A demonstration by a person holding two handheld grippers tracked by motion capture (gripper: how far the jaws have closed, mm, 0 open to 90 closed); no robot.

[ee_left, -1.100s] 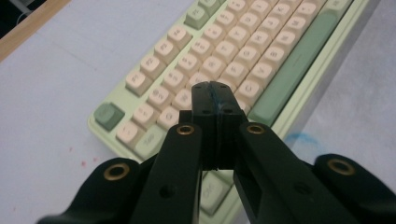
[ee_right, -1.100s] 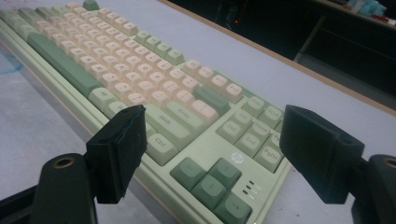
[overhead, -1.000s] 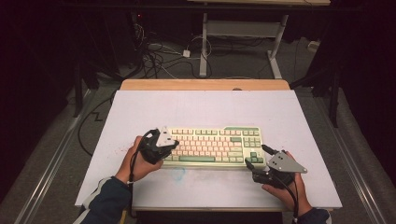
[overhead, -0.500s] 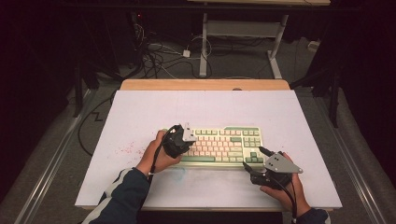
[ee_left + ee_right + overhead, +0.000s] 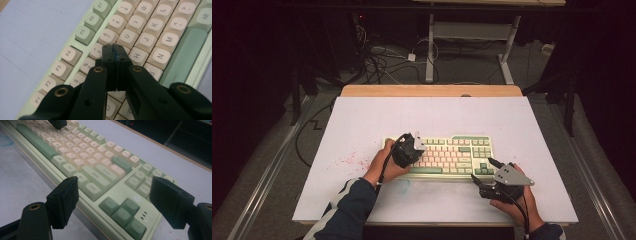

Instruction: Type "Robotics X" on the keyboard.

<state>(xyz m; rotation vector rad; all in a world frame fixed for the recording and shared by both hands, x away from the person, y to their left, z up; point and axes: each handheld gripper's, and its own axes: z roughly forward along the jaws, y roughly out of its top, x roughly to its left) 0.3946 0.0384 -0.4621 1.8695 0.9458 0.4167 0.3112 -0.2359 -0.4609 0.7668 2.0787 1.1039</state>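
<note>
A cream and green keyboard (image 5: 452,155) lies across the middle of the white table mat. My left gripper (image 5: 414,148) hovers over its left half, held by a hand in a striped sleeve. In the left gripper view its jaws are pressed together, nothing between them, and the left gripper (image 5: 112,48) tips sit just above the keys (image 5: 143,41) between 6 and H. Contact with a key is unclear. My right gripper (image 5: 482,173) stands open at the keyboard's front right corner. In the right gripper view the right gripper (image 5: 117,200) pads (image 5: 65,198) flank the green arrow keys (image 5: 122,213) without touching.
The white mat (image 5: 377,120) lies on a wooden table whose far edge (image 5: 432,90) shows. Red specks (image 5: 349,160) mark the mat at left, and a faint blue smudge (image 5: 402,186) sits before the keyboard. Cables (image 5: 377,60) and desk legs lie on the floor behind.
My left hand and gripper slid right from the keyboard's left end to over its keys. The right gripper kept its place at the right corner.
</note>
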